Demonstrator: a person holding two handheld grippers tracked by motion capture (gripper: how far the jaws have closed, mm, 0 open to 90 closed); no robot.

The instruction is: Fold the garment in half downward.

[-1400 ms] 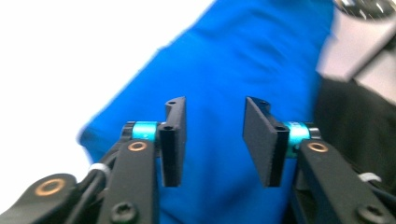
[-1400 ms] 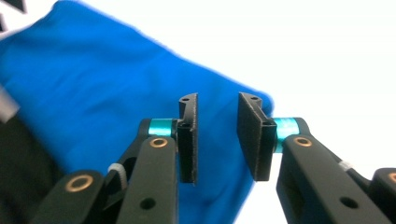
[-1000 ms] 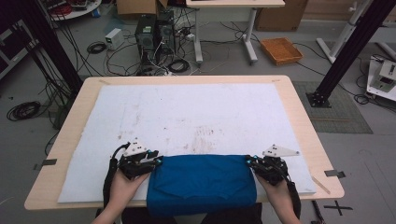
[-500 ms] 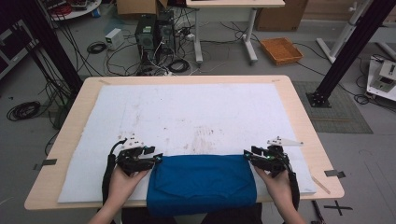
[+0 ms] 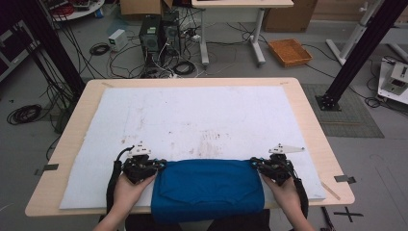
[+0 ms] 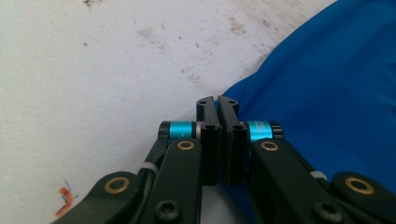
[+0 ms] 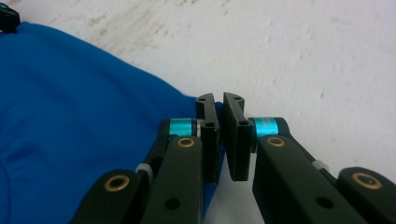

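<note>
The left gripper, black-jawed with teal collars, has its two jaws pressed together on the far left corner of a folded blue cloth; in the left gripper view the blue edge runs up to and between the jaw tips, so it is clenched on that corner. The right gripper sits at the far right corner of the same cloth, its jaws nearly closed with a thin slot between them, and blue fabric shows in that slot, so it too grips the cloth. In the high view the left gripper and right gripper face each other across the cloth's far edge, each held by a hand: the left hand and the right hand come in from the bottom edge. A grey three-cornered plate rides on top of each gripper and a black cable trails back along each forearm. The blue cloth lies flat as a rounded rectangle at the near edge of a stained white sheet, its near side hanging just over the edge. The sheet covers most of a pale wooden table. Beyond the table, on the grey floor, lie tangled black cables and an orange tray.
</note>
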